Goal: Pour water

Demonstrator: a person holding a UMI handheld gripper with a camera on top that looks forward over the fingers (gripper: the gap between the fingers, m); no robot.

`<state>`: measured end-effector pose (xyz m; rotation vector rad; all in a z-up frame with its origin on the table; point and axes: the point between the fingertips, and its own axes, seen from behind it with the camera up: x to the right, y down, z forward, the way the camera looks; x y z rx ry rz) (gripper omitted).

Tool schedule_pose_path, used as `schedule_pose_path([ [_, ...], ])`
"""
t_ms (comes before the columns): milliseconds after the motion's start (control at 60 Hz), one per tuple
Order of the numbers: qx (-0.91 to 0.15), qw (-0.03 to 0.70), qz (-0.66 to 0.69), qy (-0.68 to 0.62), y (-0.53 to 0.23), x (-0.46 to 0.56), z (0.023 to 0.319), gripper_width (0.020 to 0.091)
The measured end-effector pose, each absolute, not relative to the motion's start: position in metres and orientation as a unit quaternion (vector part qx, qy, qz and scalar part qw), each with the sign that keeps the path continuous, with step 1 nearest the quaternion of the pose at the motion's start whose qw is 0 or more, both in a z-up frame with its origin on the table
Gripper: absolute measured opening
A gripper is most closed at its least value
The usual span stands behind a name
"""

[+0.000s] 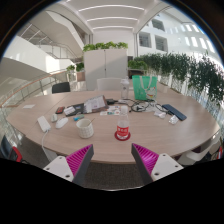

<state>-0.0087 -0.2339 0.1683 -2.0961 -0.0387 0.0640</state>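
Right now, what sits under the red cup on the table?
The red cup stands on a dark round coaster on the table, beyond the open tool. The cup's contents are not visible.

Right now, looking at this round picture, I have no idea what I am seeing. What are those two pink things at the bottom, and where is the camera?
The camera rides on a hand-held grasping tool that a person carries; there is no robot arm. It looks forward along the tool's two fingers, and the pink shapes are the pads on their inner faces. The fingers stand open and hold nothing.

Beyond them is a large oval table in a bright office hall with plants behind. Just ahead of the fingers stands a red cup. To its left is a white mug. Farther back are a green pitcher, papers and some cables. The small items are too small to name for certain.
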Motion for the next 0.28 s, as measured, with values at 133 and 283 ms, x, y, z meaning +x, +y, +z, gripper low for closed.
schedule_pose_path([
  [133,-0.866,0.5,0.029,0.006,-0.27,-0.019,0.19,0.0845],
  [283,-0.863,0.505,0.029,0.004,-0.289,-0.019,0.203,0.0844],
])
